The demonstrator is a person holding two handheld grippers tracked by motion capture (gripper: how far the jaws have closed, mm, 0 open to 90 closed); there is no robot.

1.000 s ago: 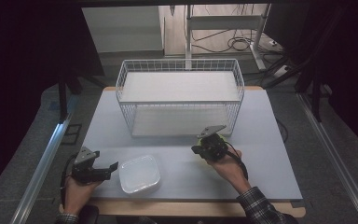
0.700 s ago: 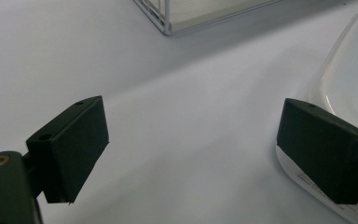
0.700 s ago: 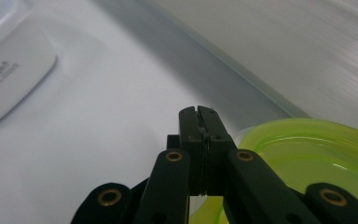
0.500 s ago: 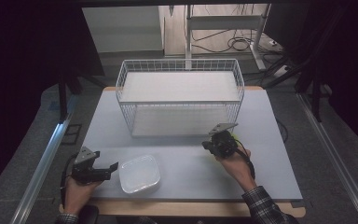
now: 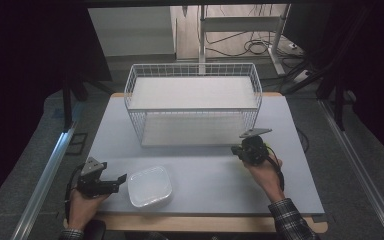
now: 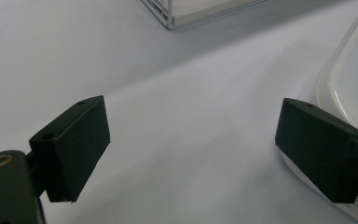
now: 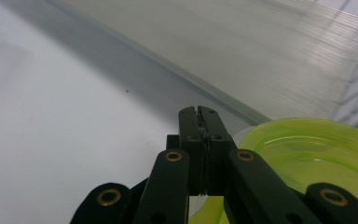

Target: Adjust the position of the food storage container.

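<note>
Holding everything: bench point(image 5: 205, 175), grey and smooth, so light plastic likely to skate on it if nudged.
Basket point(image 5: 195, 109): wire, at the far middle of the bench, well apart from the left claw, near the right one; open mesh apt to snag a jaw tip or a trailing cable on a careless reach.
Tub point(image 5: 150, 186): pale, shallow, lying at the near left of the bench, just beside the left claw; near the front edge, so a sideways shove could send it toward the drop.
Dish point(image 7: 307, 154): yellow-green, translucent, low beside the right claw and close to the basket's front; thin rim, likely to flex and spring free under a hard pinch.
Left claw point(image 6: 191, 140): released, jaws spread wide, one jaw at the tub's rim; closing from here probably pushes the tub rather than catching it.
Right claw point(image 7: 199, 116): clenched, jaws pressed flat together; cannot tell whether the dish rim sits between them; if not, any lift comes up empty or tips the dish.
</note>
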